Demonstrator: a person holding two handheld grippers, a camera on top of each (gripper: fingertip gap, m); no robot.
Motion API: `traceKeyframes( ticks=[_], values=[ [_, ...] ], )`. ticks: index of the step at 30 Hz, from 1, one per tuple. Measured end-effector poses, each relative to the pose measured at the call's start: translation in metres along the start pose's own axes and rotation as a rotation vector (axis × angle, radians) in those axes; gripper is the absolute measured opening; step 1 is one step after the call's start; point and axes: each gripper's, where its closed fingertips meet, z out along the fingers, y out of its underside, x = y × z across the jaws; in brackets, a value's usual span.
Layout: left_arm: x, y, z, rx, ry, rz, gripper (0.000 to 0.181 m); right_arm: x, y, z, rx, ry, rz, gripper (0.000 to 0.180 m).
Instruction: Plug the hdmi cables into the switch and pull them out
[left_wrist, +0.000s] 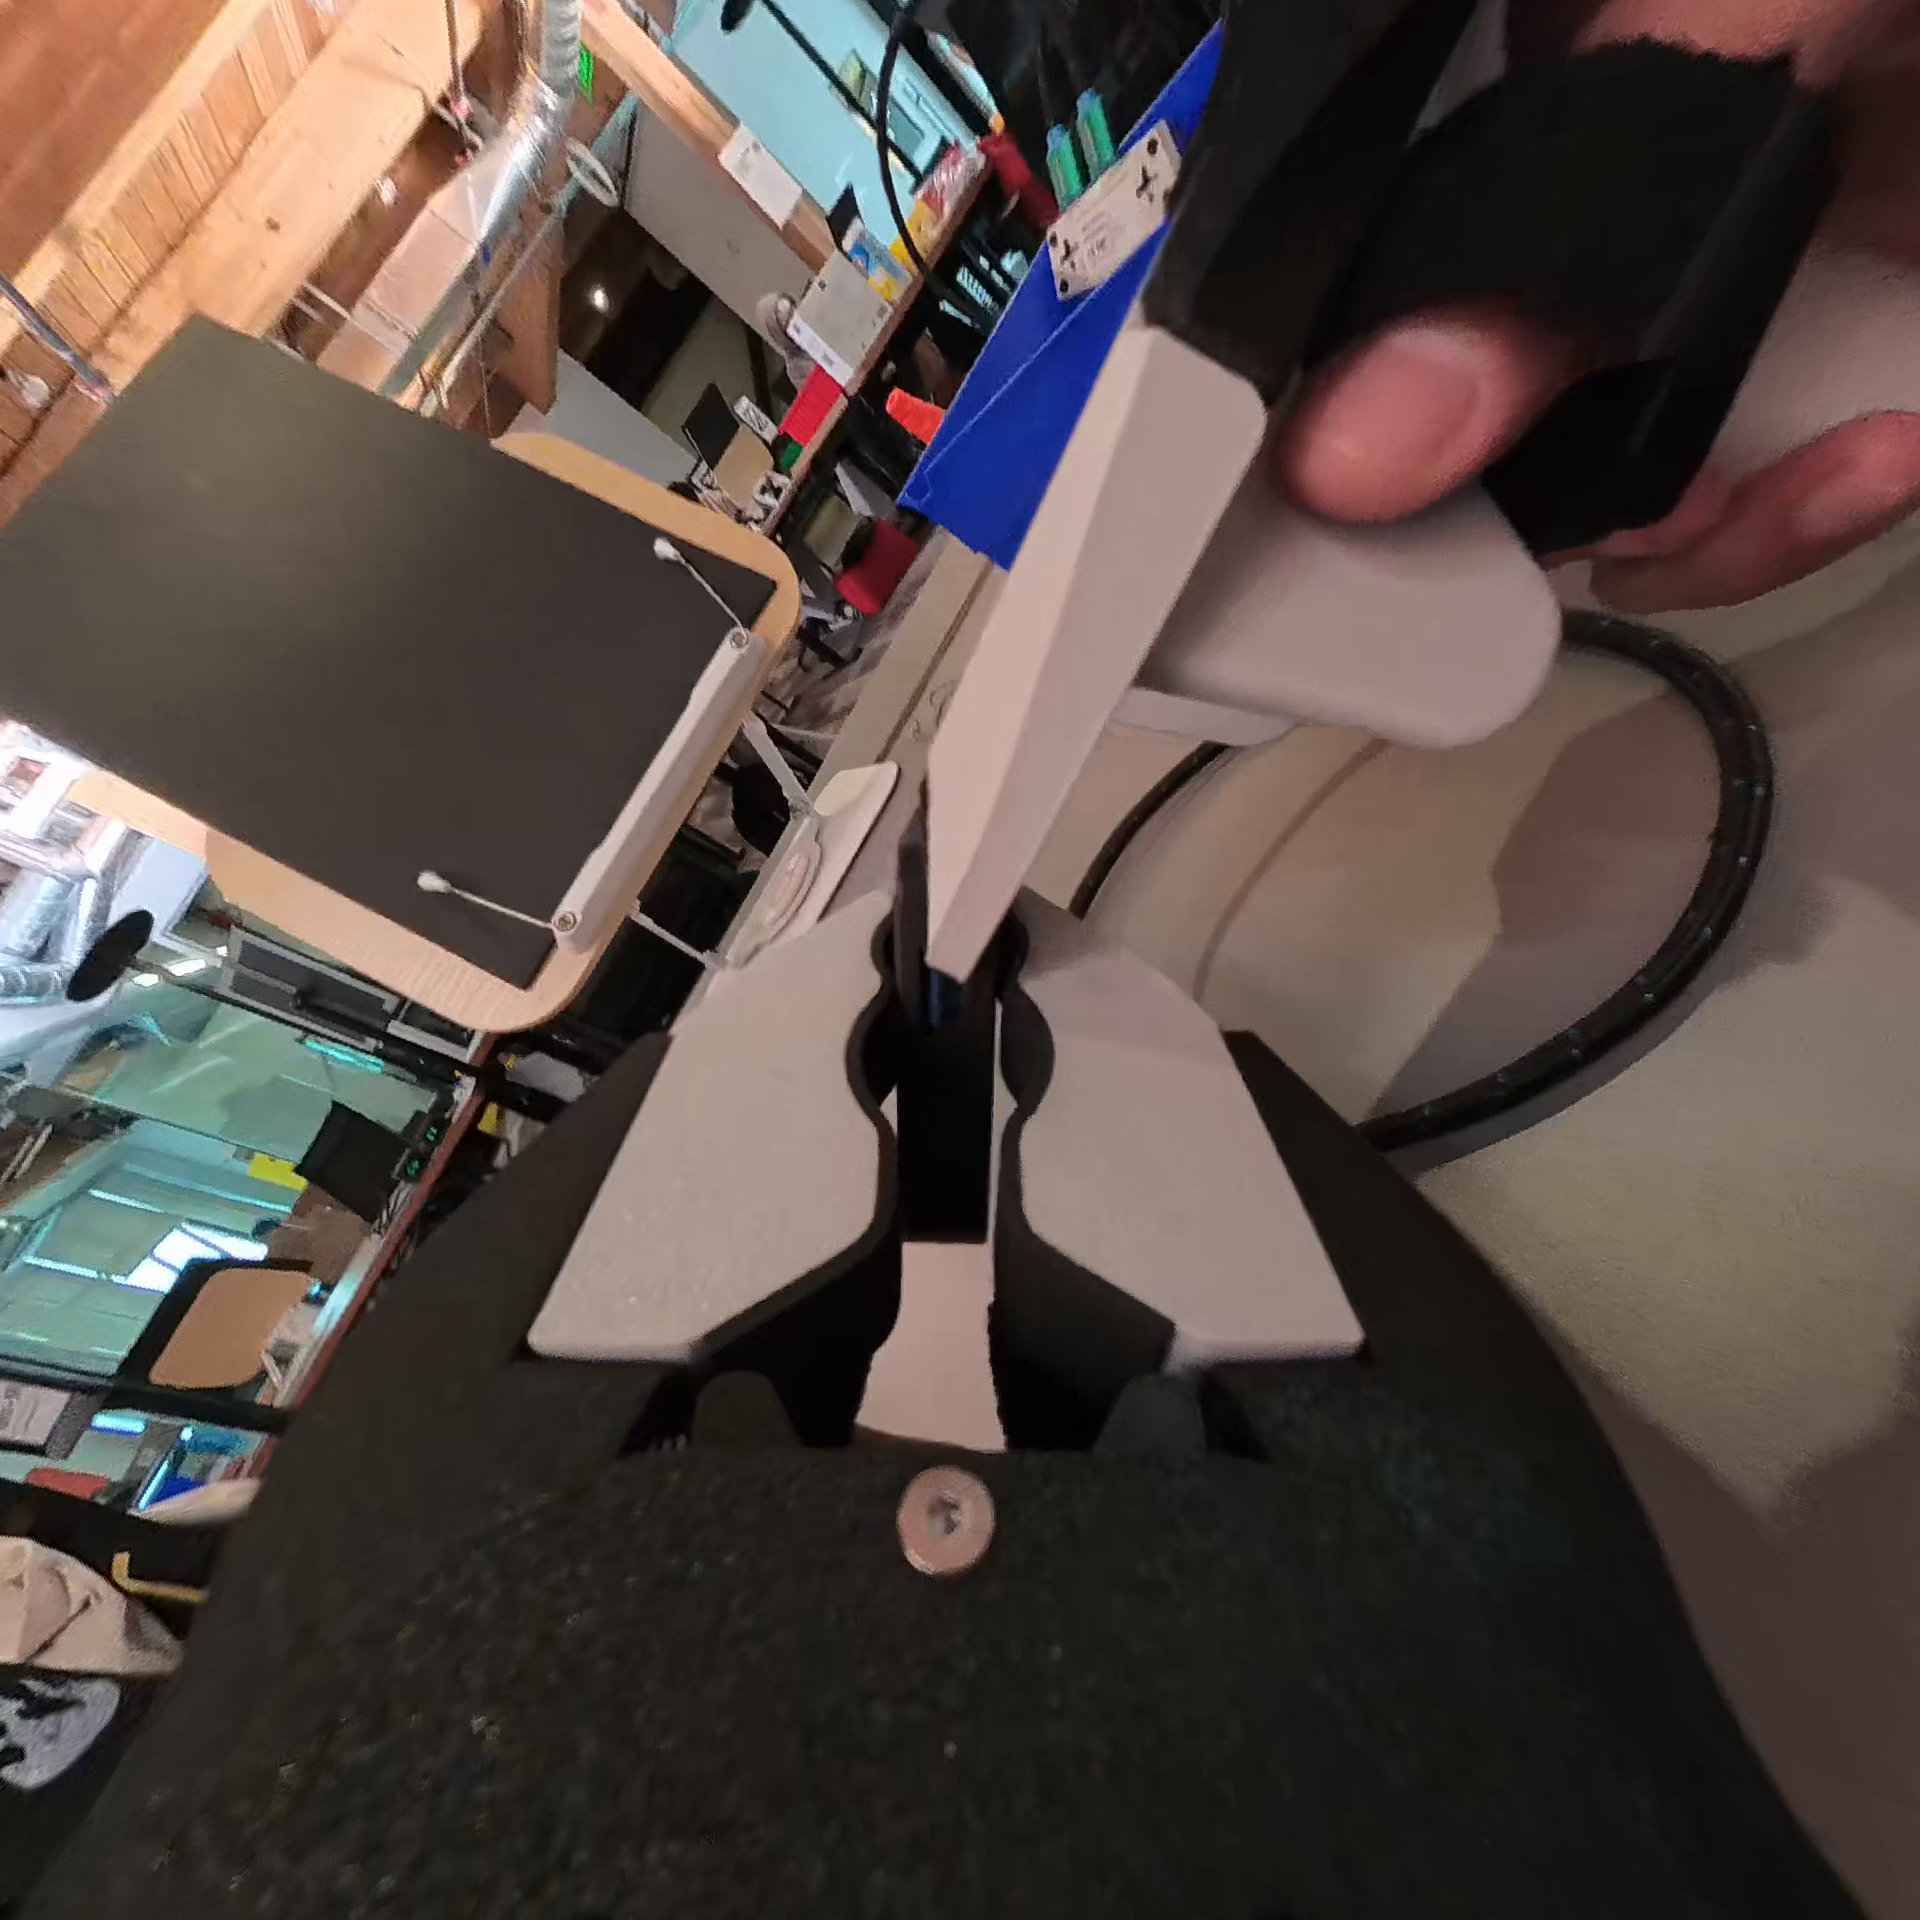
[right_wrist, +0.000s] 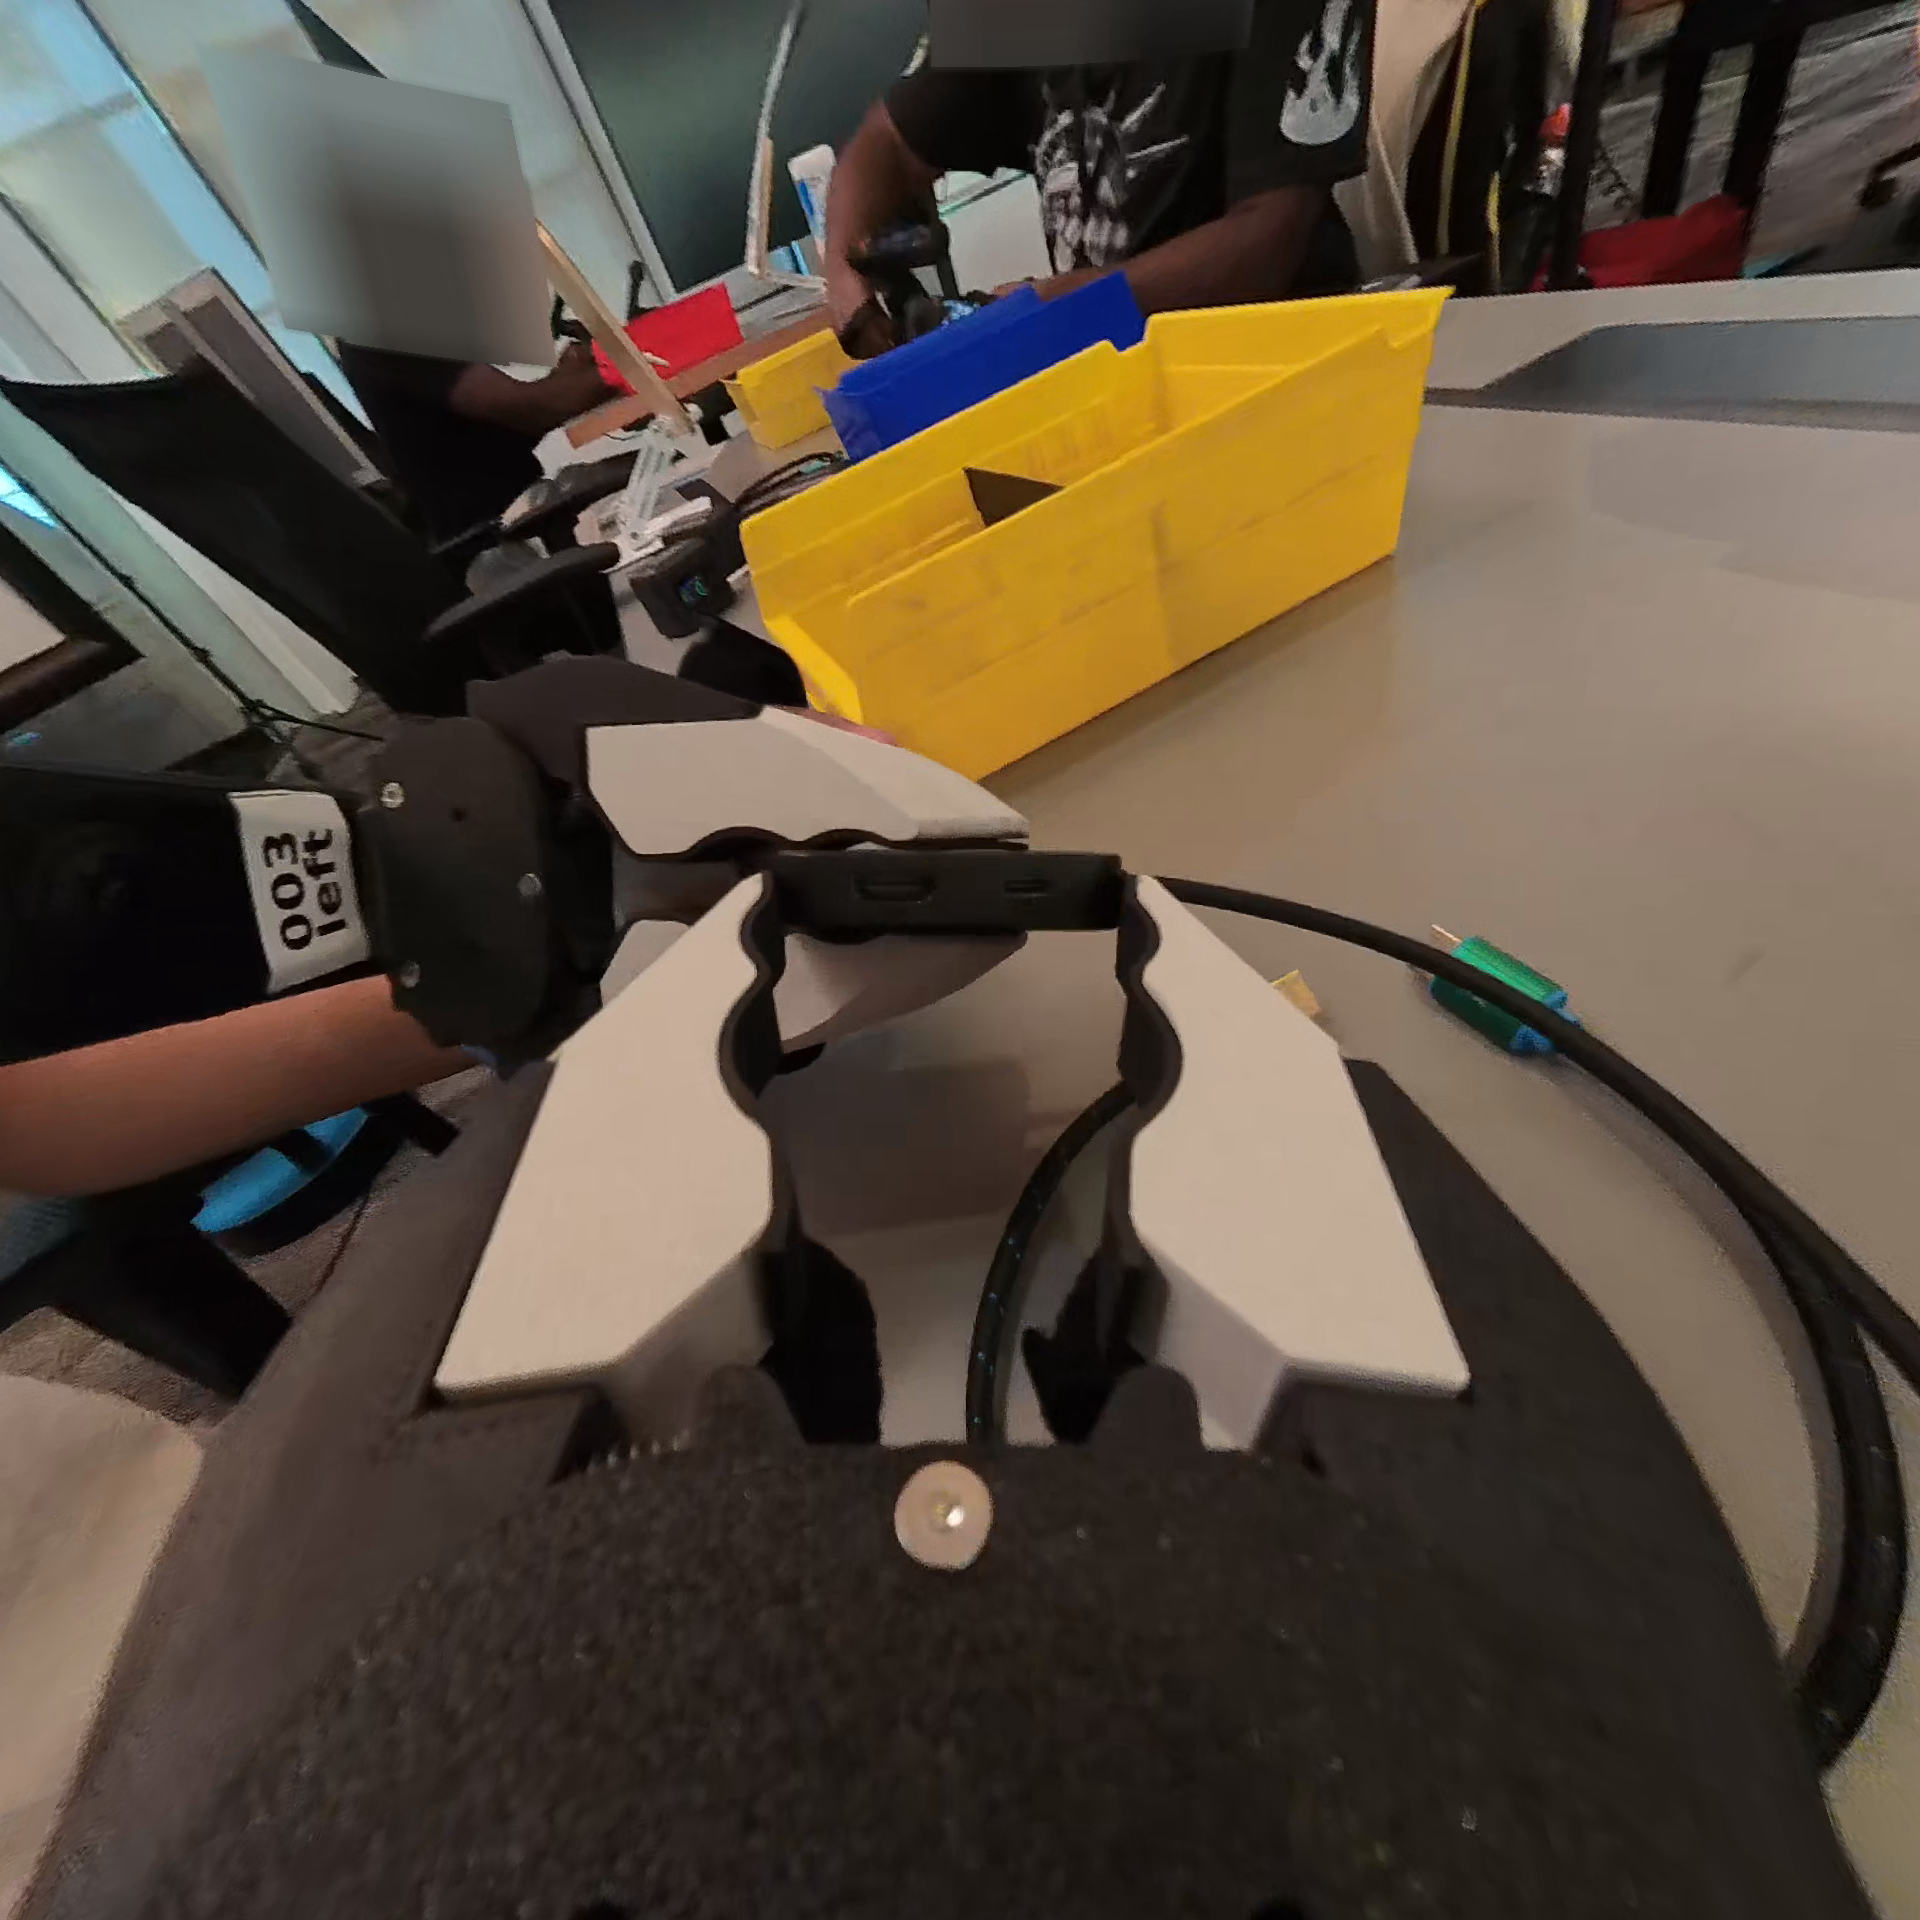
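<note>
The switch (right_wrist: 894, 888) is a thin black box with two empty ports on the side facing me. My left gripper (right_wrist: 1013, 888) comes in from the left and is shut on its flat faces, holding it above the table. In the left wrist view the switch (left_wrist: 943, 1143) stands edge-on between the left gripper (left_wrist: 951, 966) fingers. My right gripper (right_wrist: 945, 904) has its fingertips against the switch's two short ends; one of its fingers (left_wrist: 1049, 675) shows in the left wrist view. A black HDMI cable (right_wrist: 1558, 1039) runs from behind the switch's right end and loops over the table; its plug is hidden.
A green connector piece (right_wrist: 1496, 997) lies beside the cable on the grey table (right_wrist: 1558, 675). A yellow bin (right_wrist: 1091, 582) stands behind the switch, a blue bin (right_wrist: 977, 353) behind it. People work at the far side. The table edge runs at the left, with chairs beyond. My left and right fingertips are right by each other.
</note>
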Motion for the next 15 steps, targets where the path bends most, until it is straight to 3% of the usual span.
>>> traceKeyframes(
  ticks=[6,15],
  values=[
    [0.0007,0.0032,0.0033,-0.034,-0.006,0.022,0.015,0.0051,0.0028,0.0029,-0.014,0.153,-0.073,0.064],
    [0.0045,0.0058,0.0051,-0.042,0.075,-0.005,0.014,0.0074,0.0059,0.0052,0.001,0.106,0.0,0.064]
  ],
)
